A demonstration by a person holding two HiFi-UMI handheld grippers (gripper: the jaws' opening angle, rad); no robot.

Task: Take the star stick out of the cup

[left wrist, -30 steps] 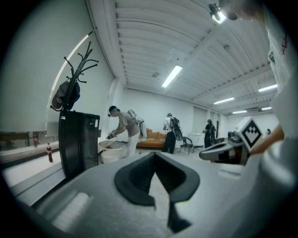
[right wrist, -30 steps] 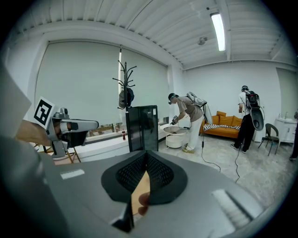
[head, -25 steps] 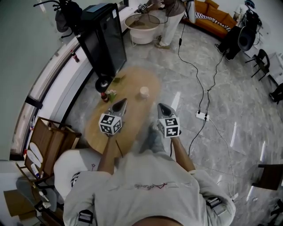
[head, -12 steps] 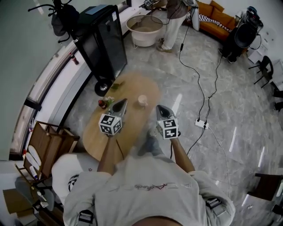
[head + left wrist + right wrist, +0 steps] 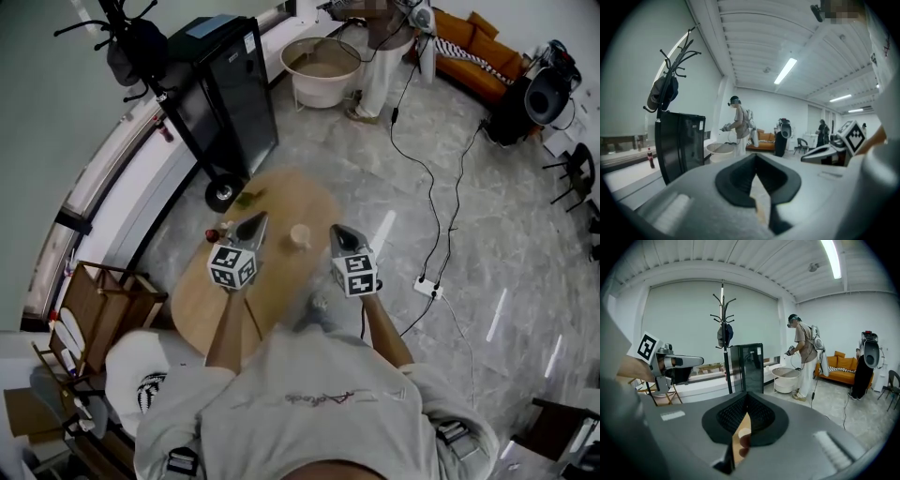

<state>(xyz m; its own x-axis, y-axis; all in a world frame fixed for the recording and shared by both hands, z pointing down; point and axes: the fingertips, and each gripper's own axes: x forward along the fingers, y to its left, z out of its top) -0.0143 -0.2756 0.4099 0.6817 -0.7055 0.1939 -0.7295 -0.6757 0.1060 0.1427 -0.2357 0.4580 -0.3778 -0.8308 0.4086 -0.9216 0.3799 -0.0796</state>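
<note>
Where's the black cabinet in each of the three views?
Head view: black cabinet at upper left.
Left gripper view: black cabinet left of centre.
Right gripper view: black cabinet at centre, above the jaws.
Shared landmark: the coat rack beside it.

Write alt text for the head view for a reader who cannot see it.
Seen from above, a person holds the left gripper and the right gripper over an oval wooden table, either side of a pale cup. A black cabinet stands beyond on a grey floor.
</note>
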